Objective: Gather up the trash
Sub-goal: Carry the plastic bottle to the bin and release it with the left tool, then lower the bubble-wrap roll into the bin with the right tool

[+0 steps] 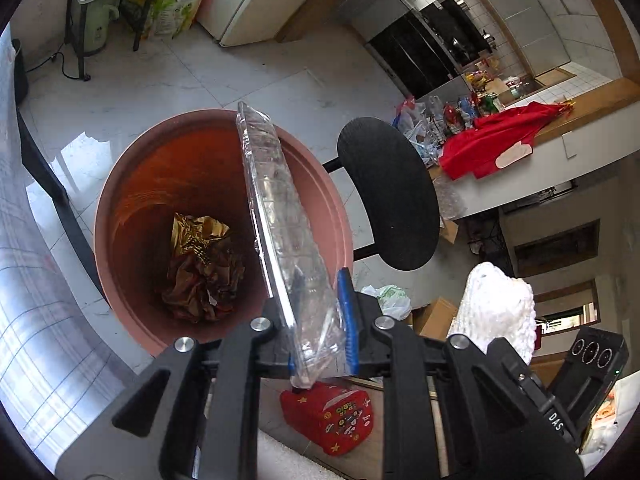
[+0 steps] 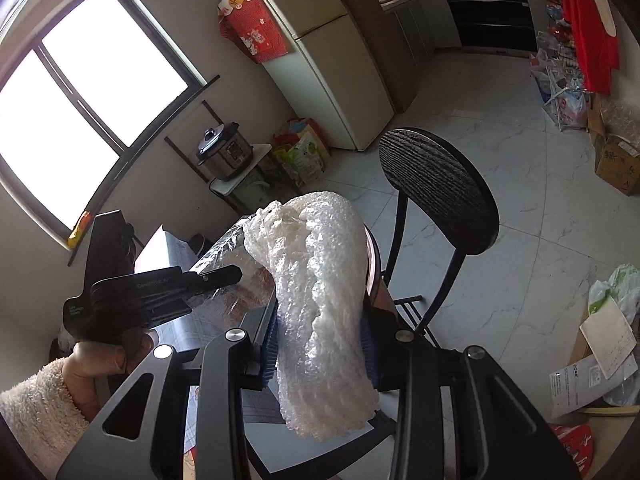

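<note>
My left gripper [image 1: 316,316] is shut on a clear plastic tray [image 1: 276,216], flat and long, which stands up over the open mouth of a terracotta-coloured bin [image 1: 120,184]. Crumpled gold and brown wrappers [image 1: 200,264] lie at the bin's bottom. My right gripper [image 2: 320,344] is shut on a thick wad of white bubble wrap [image 2: 320,300]; the same wad [image 1: 500,308] shows at the right of the left wrist view. In the right wrist view the left gripper [image 2: 224,276] and the hand [image 2: 104,360] holding it appear at the left, with the clear tray [image 2: 224,248] in it.
A black round-backed chair [image 1: 388,192] [image 2: 440,188] stands just right of the bin. A red printed box [image 1: 332,416] lies below. A table with a plastic-covered grid cloth [image 1: 36,320] is at the left. Bags and cardboard boxes [image 2: 612,160] clutter the tiled floor at right.
</note>
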A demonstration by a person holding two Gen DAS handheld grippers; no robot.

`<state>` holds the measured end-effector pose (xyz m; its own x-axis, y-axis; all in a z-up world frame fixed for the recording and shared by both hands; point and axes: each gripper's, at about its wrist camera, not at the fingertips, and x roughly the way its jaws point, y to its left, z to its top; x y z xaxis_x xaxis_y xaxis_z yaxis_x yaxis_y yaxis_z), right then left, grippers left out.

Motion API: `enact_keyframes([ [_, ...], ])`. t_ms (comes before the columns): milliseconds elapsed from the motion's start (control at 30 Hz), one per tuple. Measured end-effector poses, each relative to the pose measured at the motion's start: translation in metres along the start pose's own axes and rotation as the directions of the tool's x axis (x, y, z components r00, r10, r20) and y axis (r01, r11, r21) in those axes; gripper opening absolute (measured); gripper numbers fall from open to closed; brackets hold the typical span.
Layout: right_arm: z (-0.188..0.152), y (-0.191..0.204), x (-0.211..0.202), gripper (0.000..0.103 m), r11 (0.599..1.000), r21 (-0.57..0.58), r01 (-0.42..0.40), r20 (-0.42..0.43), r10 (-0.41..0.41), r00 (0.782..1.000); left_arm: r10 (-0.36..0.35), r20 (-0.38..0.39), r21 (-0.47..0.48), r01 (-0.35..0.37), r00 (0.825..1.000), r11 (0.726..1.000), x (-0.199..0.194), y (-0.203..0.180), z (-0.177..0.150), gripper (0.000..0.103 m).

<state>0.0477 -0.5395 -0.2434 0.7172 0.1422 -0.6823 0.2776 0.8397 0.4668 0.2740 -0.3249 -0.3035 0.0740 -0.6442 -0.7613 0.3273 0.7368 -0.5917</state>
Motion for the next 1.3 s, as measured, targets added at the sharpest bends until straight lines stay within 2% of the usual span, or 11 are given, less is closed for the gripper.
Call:
enact_keyframes([
  [100,0.000,-0.002,0.001,0.034,1.000,0.003,0.005,-0.002,-0.005,1.000,0.037,-0.018,0.011,-0.036,0.999,0.999,0.009,-0.002,0.005,0.020],
  [167,-0.001,-0.001,0.001,0.034,1.000,0.005,0.003,-0.003,-0.003,1.000,0.044,-0.025,0.001,-0.044,0.999,0.999,0.011,0.001,0.004,0.029],
  [200,-0.001,0.000,0.002,0.034,1.000,0.006,0.000,-0.003,0.000,1.000,0.034,-0.031,-0.007,-0.034,0.999,0.999,0.013,0.003,0.005,0.050],
  [233,-0.001,0.001,0.003,0.034,1.000,0.006,-0.004,-0.004,0.004,1.000,0.028,-0.030,-0.012,-0.028,0.999,1.000,0.011,0.004,0.004,0.062],
  [500,-0.002,0.012,0.009,0.034,1.000,-0.011,-0.023,-0.014,0.022,1.000,0.041,0.019,-0.011,-0.041,0.999,0.999,-0.014,0.013,-0.001,0.065],
  [600,-0.001,0.015,0.011,0.034,1.000,-0.012,-0.023,-0.019,0.023,1.000,0.054,0.074,-0.032,-0.052,0.996,0.998,-0.041,0.018,-0.007,0.087],
  [700,0.001,0.018,0.013,0.034,0.999,-0.015,-0.031,-0.017,0.031,0.999,0.078,0.112,-0.057,-0.072,0.991,0.996,-0.073,0.025,-0.023,0.097],
  [767,0.002,0.022,0.016,0.034,0.999,-0.026,-0.034,-0.017,0.034,0.999,0.112,0.166,-0.081,-0.100,0.980,0.992,-0.100,0.032,-0.039,0.097],
  [1000,0.005,0.041,0.039,0.035,0.994,-0.109,-0.024,-0.060,0.017,0.998,0.266,0.329,-0.140,-0.231,0.906,0.963,-0.192,0.063,-0.091,0.097],
  [1167,0.003,0.060,0.070,0.035,0.984,-0.177,-0.023,-0.095,0.006,0.995,0.370,0.424,-0.219,-0.303,0.827,0.928,-0.256,0.084,-0.134,0.097],
  [1300,0.000,0.083,0.109,0.035,0.960,-0.279,-0.007,-0.125,-0.029,0.992,0.483,0.455,-0.342,-0.353,0.748,0.871,-0.296,0.112,-0.179,0.097],
])
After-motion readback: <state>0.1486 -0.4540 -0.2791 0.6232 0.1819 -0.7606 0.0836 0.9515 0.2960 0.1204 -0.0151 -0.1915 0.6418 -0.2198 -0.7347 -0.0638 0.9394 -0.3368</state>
